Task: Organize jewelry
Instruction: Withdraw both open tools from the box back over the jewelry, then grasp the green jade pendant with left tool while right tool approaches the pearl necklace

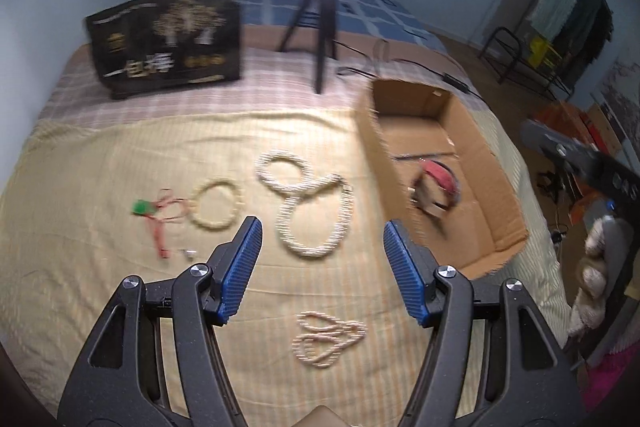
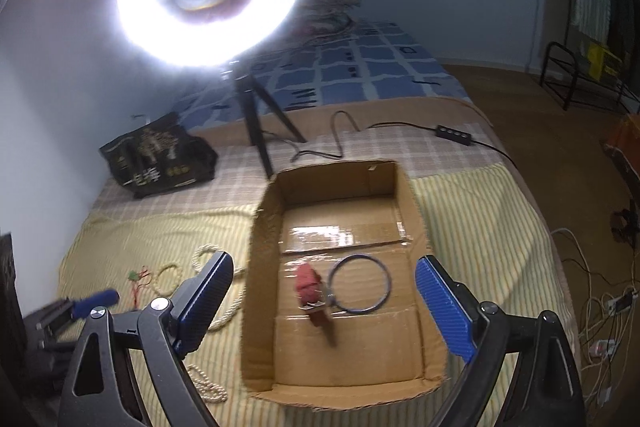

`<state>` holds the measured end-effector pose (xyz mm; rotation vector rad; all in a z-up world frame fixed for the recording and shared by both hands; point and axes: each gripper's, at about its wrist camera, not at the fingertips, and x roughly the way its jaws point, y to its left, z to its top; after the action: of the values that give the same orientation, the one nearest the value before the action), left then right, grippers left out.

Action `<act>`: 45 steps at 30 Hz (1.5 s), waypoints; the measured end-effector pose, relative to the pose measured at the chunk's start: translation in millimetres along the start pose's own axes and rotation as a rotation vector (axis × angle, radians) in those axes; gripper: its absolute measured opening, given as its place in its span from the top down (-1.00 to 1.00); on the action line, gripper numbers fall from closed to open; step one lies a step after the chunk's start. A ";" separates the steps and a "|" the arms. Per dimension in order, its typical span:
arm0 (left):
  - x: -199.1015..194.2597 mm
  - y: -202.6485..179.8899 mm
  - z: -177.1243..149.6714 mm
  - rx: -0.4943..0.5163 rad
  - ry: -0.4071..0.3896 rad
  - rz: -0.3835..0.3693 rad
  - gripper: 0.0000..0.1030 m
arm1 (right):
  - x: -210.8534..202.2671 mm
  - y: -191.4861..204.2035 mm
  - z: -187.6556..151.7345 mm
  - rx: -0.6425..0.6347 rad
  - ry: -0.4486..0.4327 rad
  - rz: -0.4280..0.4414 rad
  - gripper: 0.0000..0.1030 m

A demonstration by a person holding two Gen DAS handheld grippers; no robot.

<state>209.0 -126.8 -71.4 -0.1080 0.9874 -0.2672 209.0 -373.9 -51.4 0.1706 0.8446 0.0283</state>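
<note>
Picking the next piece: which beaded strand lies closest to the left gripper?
The small thin pinkish strand, bunched low between the left gripper's fingers; the thick white necklace lies farther.

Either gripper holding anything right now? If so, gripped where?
Nothing held. The left gripper is open above the pearl necklace; the right gripper is open over the cardboard box, nothing between its fingers.

The left tongs (image 1: 323, 269) hang with their blue-padded fingers (image 1: 242, 267) spread wide, nothing between them. The right tongs (image 2: 322, 307) are likewise parted wide and hold nothing. A light-gloved hand (image 1: 600, 279) grips the right tool's dark handle at the left view's edge.
</note>
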 end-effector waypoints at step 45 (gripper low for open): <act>27.0 169.8 -3.7 -0.339 0.169 0.061 0.16 | 82.6 141.4 -43.1 -0.274 0.268 0.217 -0.40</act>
<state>249.4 29.3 -131.0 -0.3681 1.1962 -0.0509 237.7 -220.8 -117.9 -0.0014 1.0758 0.3755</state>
